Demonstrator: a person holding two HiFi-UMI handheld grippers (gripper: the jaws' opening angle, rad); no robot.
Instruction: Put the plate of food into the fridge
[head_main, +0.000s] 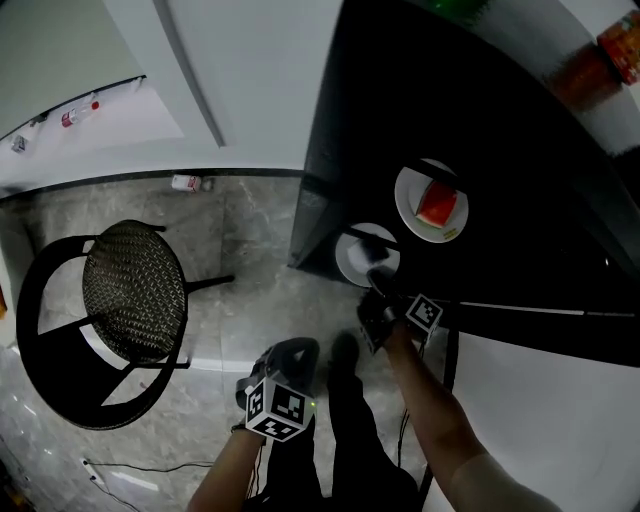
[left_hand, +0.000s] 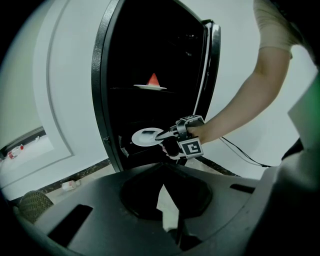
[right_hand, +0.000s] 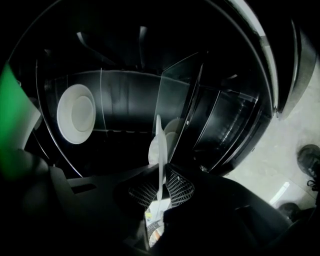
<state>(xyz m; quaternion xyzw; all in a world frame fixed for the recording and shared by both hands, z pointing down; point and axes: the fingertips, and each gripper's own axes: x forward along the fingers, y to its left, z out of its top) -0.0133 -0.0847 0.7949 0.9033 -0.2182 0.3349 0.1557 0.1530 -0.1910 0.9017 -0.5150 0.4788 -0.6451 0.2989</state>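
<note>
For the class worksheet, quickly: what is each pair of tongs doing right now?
Left tongs: closed or nearly so, holding nothing.
Right tongs: closed on the rim of a white plate.

Home kitchen w/ fridge (head_main: 500, 100), chair (head_main: 130, 290)

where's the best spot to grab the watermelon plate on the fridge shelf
Grip the bare near rim of the plate, coming in level from the open front of the fridge, one side of the tongs over the rim and one under. The plate lies flat and the watermelon takes the middle, so only the edge is free.
</note>
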